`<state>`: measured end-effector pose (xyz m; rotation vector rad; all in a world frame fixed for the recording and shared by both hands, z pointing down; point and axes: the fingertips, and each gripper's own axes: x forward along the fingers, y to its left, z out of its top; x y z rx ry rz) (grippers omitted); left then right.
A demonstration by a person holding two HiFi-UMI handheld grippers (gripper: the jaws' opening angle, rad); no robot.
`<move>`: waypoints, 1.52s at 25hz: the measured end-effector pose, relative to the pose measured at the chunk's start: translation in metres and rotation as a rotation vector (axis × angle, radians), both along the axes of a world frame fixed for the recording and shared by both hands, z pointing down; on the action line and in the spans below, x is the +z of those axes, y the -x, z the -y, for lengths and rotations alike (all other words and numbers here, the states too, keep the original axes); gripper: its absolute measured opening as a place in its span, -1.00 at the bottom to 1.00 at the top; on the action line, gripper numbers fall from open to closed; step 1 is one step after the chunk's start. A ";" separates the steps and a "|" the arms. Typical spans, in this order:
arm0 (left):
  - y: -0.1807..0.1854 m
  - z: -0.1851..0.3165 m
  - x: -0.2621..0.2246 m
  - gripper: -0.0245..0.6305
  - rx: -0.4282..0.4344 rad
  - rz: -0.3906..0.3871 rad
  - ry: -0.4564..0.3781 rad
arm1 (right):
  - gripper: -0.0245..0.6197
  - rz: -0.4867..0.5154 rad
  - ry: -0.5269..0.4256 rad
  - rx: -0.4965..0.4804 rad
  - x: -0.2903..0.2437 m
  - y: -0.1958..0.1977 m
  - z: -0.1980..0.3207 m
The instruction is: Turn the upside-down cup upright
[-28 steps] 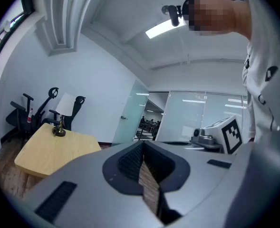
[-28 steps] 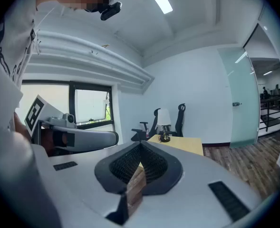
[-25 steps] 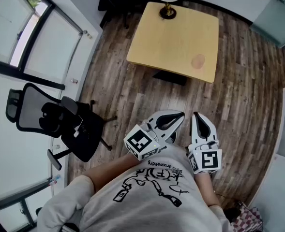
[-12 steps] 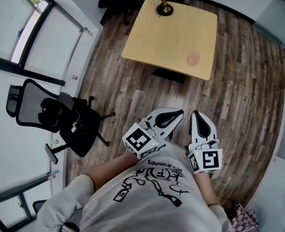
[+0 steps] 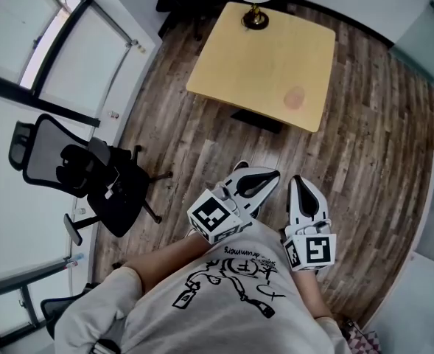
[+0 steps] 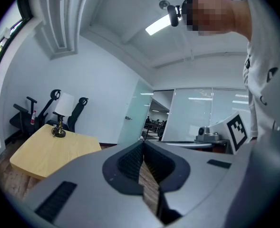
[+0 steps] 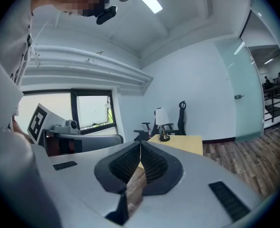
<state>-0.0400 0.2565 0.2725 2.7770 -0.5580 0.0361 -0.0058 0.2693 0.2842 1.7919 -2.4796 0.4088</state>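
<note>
Both sets of jaws: pressed together, ribbed pads meeting, nothing between them.
Left gripper [image 5: 267,178]: about level, angled forward and a little toward the right gripper.
Right gripper [image 5: 301,186]: aimed straight ahead at the table, nose tipped slightly down.
Spacing: side by side just in front of the person's chest, tips near each other but apart.
Marker cubes: at the rear of each gripper, against the grey shirt [image 5: 224,301].
Arms: elbows bent, forearms drawn in to the body.
Cup [image 5: 296,96]: pale pink, well ahead of both grippers, on the wooden table [image 5: 239,57] near its right edge.
Cup axis: shows as a round disc from above, so standing on end; mouth up or down cannot be told.
Lamp [image 5: 255,15]: at the table's far edge.
Office chair [image 5: 91,186]: left, on the plank floor [image 5: 202,142].
</note>
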 end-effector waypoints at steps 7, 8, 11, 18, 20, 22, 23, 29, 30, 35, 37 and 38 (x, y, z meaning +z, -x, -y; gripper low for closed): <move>-0.001 0.040 0.009 -0.90 0.012 0.000 0.009 | -0.85 -0.017 0.011 0.008 0.004 -0.003 0.037; -0.002 0.048 0.011 -0.90 0.016 0.000 0.011 | -0.85 -0.024 0.014 0.009 0.005 -0.004 0.044; -0.009 0.071 0.013 -0.90 0.030 -0.005 0.018 | -0.85 -0.043 0.028 0.012 0.009 -0.008 0.064; -0.016 0.126 0.009 -0.90 0.067 -0.017 0.024 | -0.85 -0.062 0.043 0.033 0.011 -0.012 0.118; -0.016 0.141 0.010 -0.90 0.077 -0.016 0.027 | -0.85 -0.068 0.044 0.043 0.012 -0.013 0.132; -0.015 0.156 0.010 -0.90 0.090 -0.015 0.029 | -0.85 -0.078 0.050 0.056 0.015 -0.014 0.146; -0.015 0.163 0.011 -0.90 0.098 -0.013 0.029 | -0.85 -0.083 0.053 0.064 0.016 -0.015 0.153; -0.016 0.198 0.013 -0.90 0.146 -0.008 0.028 | -0.85 -0.105 0.054 0.105 0.019 -0.019 0.192; -0.015 0.203 0.013 -0.90 0.154 -0.007 0.028 | -0.85 -0.105 0.052 0.112 0.018 -0.019 0.197; -0.015 0.227 0.023 -0.90 0.181 0.006 0.026 | -0.85 -0.102 0.048 0.139 0.021 -0.022 0.221; -0.014 0.234 0.024 -0.90 0.184 0.005 0.028 | -0.85 -0.106 0.050 0.143 0.022 -0.022 0.227; -0.013 0.236 0.024 -0.90 0.186 0.005 0.029 | -0.85 -0.109 0.051 0.144 0.022 -0.022 0.229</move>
